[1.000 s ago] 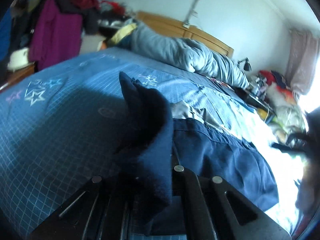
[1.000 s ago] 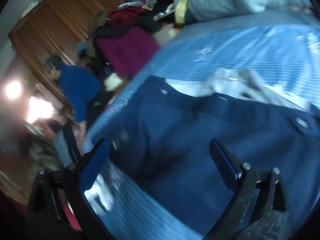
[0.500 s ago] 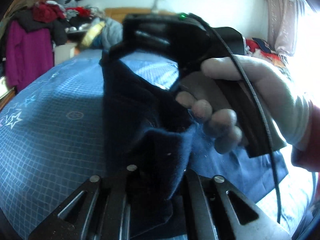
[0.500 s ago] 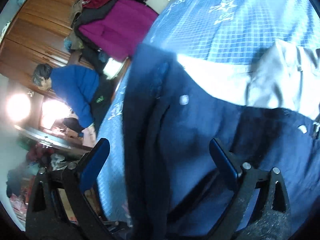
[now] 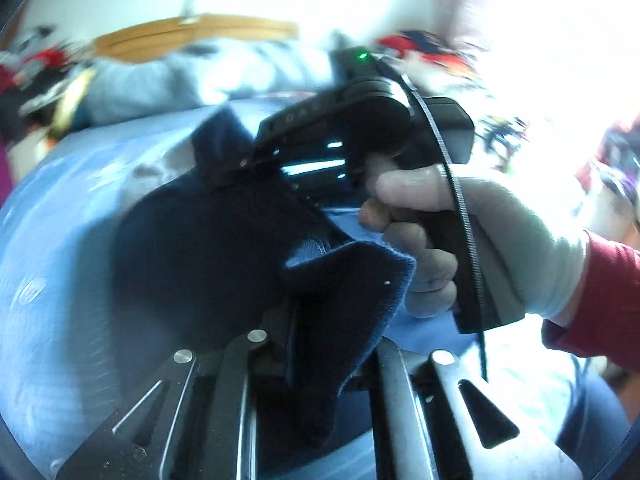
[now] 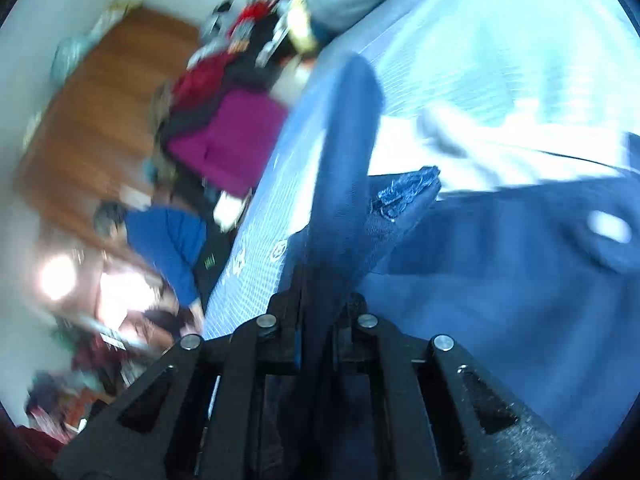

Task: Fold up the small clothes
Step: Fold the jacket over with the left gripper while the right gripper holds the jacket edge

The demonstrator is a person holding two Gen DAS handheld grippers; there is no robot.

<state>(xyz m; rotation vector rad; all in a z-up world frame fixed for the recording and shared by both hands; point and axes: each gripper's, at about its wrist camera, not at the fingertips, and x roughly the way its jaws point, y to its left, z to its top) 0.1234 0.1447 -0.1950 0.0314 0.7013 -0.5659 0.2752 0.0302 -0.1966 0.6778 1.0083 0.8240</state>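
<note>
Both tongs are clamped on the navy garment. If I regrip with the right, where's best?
Take the navy garment at its frayed corner, which sticks up free just ahead of the right tongs. Come straight forward, over the flat cloth; the left tongs hold the other edge.

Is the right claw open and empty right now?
No, the right claw is shut on a fold of the navy garment, pinched between its fingers above the blue bedsheet.
</note>
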